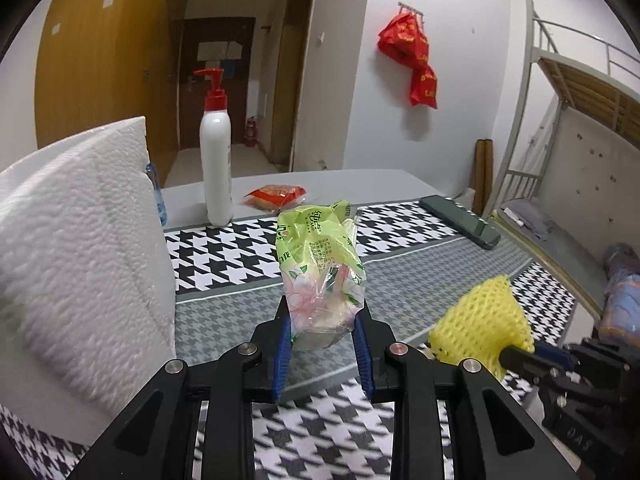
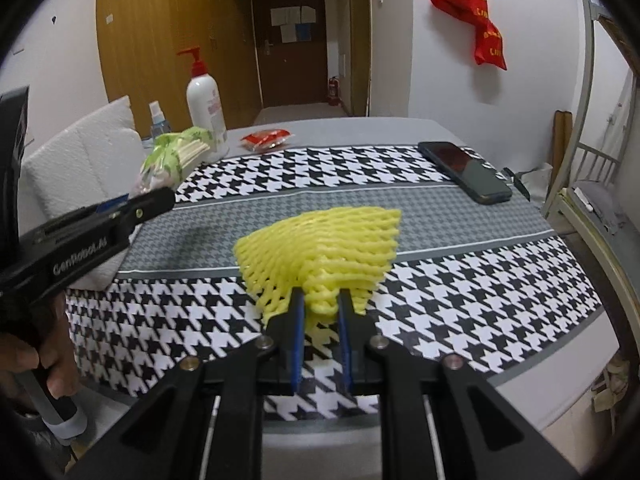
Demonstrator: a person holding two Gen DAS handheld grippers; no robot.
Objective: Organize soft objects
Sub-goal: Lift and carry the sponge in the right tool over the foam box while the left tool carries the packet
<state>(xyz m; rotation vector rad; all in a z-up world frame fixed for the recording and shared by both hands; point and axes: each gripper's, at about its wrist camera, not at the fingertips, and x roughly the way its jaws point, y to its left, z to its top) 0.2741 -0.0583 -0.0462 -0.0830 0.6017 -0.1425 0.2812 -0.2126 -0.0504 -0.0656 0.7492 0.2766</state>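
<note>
The left tongs (image 1: 323,330) are closed on the lower end of a green tissue pack (image 1: 320,264), which is held upright above the worktop (image 1: 224,320), clear of the cloth. The right tongs (image 2: 320,312) are closed on a yellow foam fruit net (image 2: 324,248); the net is squeezed between the blue pads (image 2: 297,340) and spreads out like a fan in front of them, lifted above the houndstooth cloth (image 2: 460,312). In the left wrist view the net is seen to the right of the tissue pack, apart from it. Just beside the left tongs, on their left, a white paper towel pack (image 1: 76,264) is lying. Further back a white pump bottle (image 1: 216,160) with a red pump stands upright, with a small spray bottle (image 2: 158,118) near it. A red snack packet (image 1: 276,196) is lying behind the cloth, and a dark phone (image 2: 466,170) rests at the far right of the cloth.
</note>
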